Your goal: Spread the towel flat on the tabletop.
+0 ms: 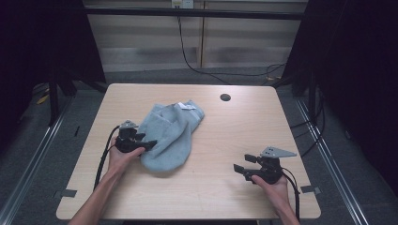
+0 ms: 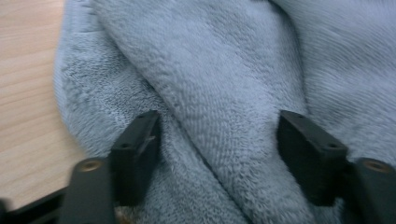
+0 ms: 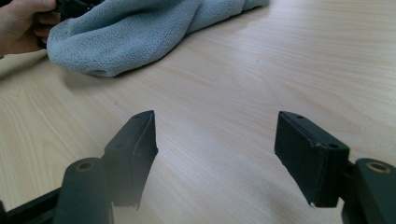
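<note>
Nearest the person's edge of the wooden table (image 1: 225,187), the right gripper (image 1: 240,169) sits low over bare wood near the front right corner, held in the right hand (image 1: 274,183), its grey three-cornered plate on top; in the right gripper view its jaws stand wide apart with nothing between them, pointing across the tabletop toward the towel. A little farther in and to the left, the left gripper (image 1: 149,145) is held in the left hand (image 1: 119,157), a black cable (image 1: 101,161) trailing back along the forearm toward the table's front edge. Its jaws are spread as well, and in the left gripper view they hover over a thick fold of the grey towel (image 2: 224,93), the pads on either side of the ridge but not pressing on it. The towel (image 1: 171,133) lies crumpled left of the table's centre, just beside the left gripper. Its long axis runs on a diagonal, from a rounded, bunched end near the left hand up and away to the far right, where a small white label (image 1: 186,106) shows at the far end. Nothing lies between the right gripper and the towel except open wood. Farther back, a dark round hole (image 1: 225,97) sits in the tabletop near the far edge, well apart from the towel. Beyond the table a black cable (image 1: 187,56) hangs down onto the grey floor.
</note>
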Tool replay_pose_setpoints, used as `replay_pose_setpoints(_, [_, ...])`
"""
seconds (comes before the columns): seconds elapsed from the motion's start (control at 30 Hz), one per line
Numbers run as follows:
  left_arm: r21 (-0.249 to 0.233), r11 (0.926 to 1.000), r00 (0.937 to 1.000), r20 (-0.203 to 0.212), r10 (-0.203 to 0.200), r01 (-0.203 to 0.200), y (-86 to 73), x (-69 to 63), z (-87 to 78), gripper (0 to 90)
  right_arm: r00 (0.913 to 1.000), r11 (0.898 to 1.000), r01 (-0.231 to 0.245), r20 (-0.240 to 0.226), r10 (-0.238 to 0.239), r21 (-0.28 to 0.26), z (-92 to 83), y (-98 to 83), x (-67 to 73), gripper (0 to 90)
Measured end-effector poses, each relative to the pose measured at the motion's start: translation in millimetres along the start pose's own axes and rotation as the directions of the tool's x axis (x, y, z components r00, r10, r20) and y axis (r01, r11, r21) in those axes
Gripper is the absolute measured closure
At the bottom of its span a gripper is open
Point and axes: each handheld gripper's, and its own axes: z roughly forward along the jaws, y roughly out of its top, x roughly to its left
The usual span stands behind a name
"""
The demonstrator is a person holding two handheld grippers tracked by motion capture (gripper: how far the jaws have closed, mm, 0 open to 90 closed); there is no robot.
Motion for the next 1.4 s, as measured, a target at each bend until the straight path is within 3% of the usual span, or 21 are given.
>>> replay_pose_setpoints(0.13, [-0.008, 1.0000, 0.9990, 0.045, 0.004, -0.003, -5.0, -4.3, -0.2, 49.8, 1.0000, 1.000, 0.003, -0.010, -0.003, 0.010, 0.9, -0.3, 1.5, 30.0])
replay_pose_setpoints(0.2, [-0.004, 0.9999, 0.9986, 0.050, 0.015, -0.015, -7.1, -8.4, -1.9, 51.7, 0.9999, 1.000, 0.001, -0.016, -0.001, 0.013, 1.4, -0.7, 1.6, 30.0])
replay_pose_setpoints(0.4, [0.009, 0.9981, 0.9944, 0.087, 0.060, -0.061, -17.3, -28.1, -9.3, 51.9, 0.9997, 1.000, -0.003, -0.023, 0.003, 0.022, 2.4, -1.0, 2.0, 30.5])
replay_pose_setpoints(0.57, [0.007, 0.9980, 0.9923, 0.107, 0.062, -0.063, -23.6, -44.7, -11.0, 51.8, 0.9996, 0.999, -0.008, -0.026, 0.009, 0.035, 2.9, -1.1, 2.1, 31.2])
replay_pose_setpoints(0.77, [0.015, 0.9960, 0.9850, 0.150, 0.085, -0.089, -35.4, -66.6, -19.0, 51.4, 0.9984, 0.999, -0.021, -0.052, 0.023, 0.041, 1.5, -0.4, 3.9, 34.7])
replay_pose_setpoints(0.9, [0.041, 0.9942, 0.9810, 0.171, 0.091, -0.100, -42.4, -85.6, -26.1, 49.9, 0.9983, 0.999, -0.011, -0.057, 0.013, 0.046, 1.7, 0.0, 6.5, 37.7])
replay_pose_setpoints(1.07, [0.088, 0.9884, 0.9711, 0.216, 0.103, -0.124, -50.2, -104.2, -38.4, 47.8, 0.9980, 0.998, -0.009, -0.062, 0.013, 0.065, 3.8, 3.1, 11.1, 37.9])
replay_pose_setpoints(1.17, [0.099, 0.9866, 0.9649, 0.242, 0.103, -0.130, -50.6, -105.2, -43.8, 43.7, 0.9989, 0.997, 0.017, -0.044, -0.014, 0.074, 5.3, 10.6, 14.9, 37.8])
replay_pose_setpoints(1.23, [0.082, 0.9906, 0.9632, 0.255, 0.085, -0.109, -47.1, -101.7, -46.8, 40.8, 0.9992, 0.997, 0.018, -0.037, -0.015, 0.075, 7.1, 18.6, 16.0, 38.1])
replay_pose_setpoints(1.4, [0.014, 0.9970, 0.9701, 0.232, 0.072, -0.077, -18.6, -91.7, -47.2, 37.1, 0.9973, 0.998, 0.034, -0.066, -0.031, 0.049, 20.9, 50.2, 16.3, 38.8])
